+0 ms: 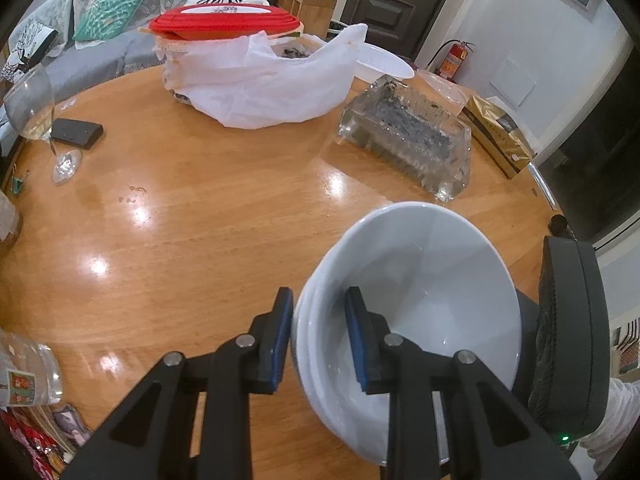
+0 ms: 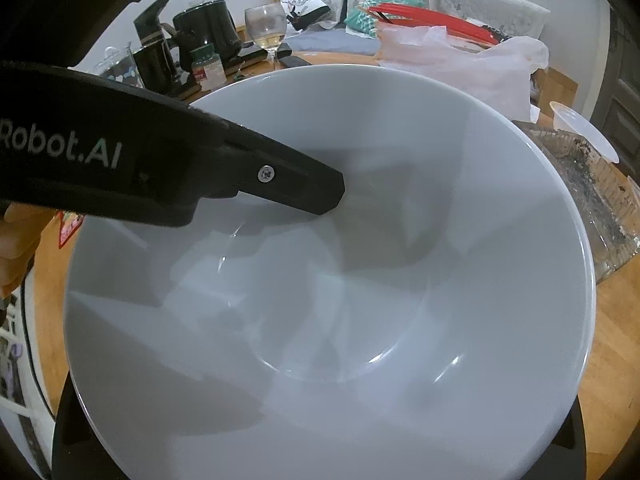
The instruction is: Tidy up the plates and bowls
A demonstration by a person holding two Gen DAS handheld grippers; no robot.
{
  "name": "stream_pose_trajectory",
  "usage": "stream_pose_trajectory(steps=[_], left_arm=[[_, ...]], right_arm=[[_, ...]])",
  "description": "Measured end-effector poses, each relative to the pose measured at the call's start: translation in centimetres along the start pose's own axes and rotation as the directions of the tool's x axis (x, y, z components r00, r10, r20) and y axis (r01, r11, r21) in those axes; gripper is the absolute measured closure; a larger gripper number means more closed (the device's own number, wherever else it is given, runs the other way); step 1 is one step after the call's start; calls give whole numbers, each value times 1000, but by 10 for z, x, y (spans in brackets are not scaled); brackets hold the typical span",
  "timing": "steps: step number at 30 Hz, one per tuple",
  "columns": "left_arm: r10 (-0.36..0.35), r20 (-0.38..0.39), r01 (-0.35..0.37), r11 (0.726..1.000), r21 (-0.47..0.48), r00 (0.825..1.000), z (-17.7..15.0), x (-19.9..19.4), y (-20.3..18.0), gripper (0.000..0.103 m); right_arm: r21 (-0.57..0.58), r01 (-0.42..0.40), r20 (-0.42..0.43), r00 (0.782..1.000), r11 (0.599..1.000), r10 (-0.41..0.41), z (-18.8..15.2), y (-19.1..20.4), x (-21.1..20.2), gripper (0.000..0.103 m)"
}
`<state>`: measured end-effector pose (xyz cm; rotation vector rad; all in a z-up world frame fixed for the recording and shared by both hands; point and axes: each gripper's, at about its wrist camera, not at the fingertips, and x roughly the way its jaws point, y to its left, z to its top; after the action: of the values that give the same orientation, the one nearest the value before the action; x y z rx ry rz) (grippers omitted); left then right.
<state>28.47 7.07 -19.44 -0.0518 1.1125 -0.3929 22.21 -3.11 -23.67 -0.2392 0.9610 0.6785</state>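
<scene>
A stack of white bowls (image 1: 424, 280) is held above the round wooden table (image 1: 200, 208). My left gripper (image 1: 318, 332) straddles the near rim, one blue-padded finger outside and one inside; there is still a small gap at the outer pad. In the right wrist view the bowl (image 2: 340, 280) fills the frame, and the left gripper's finger (image 2: 296, 188) reaches into it from the left. My right gripper's black body (image 1: 568, 340) sits behind the bowl's far side. Its fingers are hidden under the bowl, with black parts showing at the bottom corners (image 2: 72, 440).
On the table stand a white plastic bag with red-lidded containers (image 1: 256, 76), a glass ashtray block (image 1: 408, 140), a gold box (image 1: 500, 136), a wine glass (image 1: 36, 112), a black phone (image 1: 76, 132) and clear plastic lids (image 1: 384, 64). A sofa lies behind.
</scene>
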Motion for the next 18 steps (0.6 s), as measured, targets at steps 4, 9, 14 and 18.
stream_pose_trajectory(steps=[4, 9, 14, 18], left_arm=[[-17, 1, 17, 1000, -17, 1000, -1, -1, 4, 80], [-18, 3, 18, 1000, -16, 1000, -2, -2, 4, 80], [-23, 12, 23, 1000, 2, 1000, -3, -9, 0, 80], [-26, 27, 25, 1000, 13, 999, -5, -18, -6, 80]], right_arm=[[0, 13, 1, 1000, 1000, -13, 0, 2, 0, 1], [-1, 27, 23, 999, 1000, -27, -5, 5, -2, 1], [2, 28, 37, 999, 1000, -28, -2, 4, -3, 2], [3, 33, 51, 998, 999, -33, -6, 6, -12, 2]])
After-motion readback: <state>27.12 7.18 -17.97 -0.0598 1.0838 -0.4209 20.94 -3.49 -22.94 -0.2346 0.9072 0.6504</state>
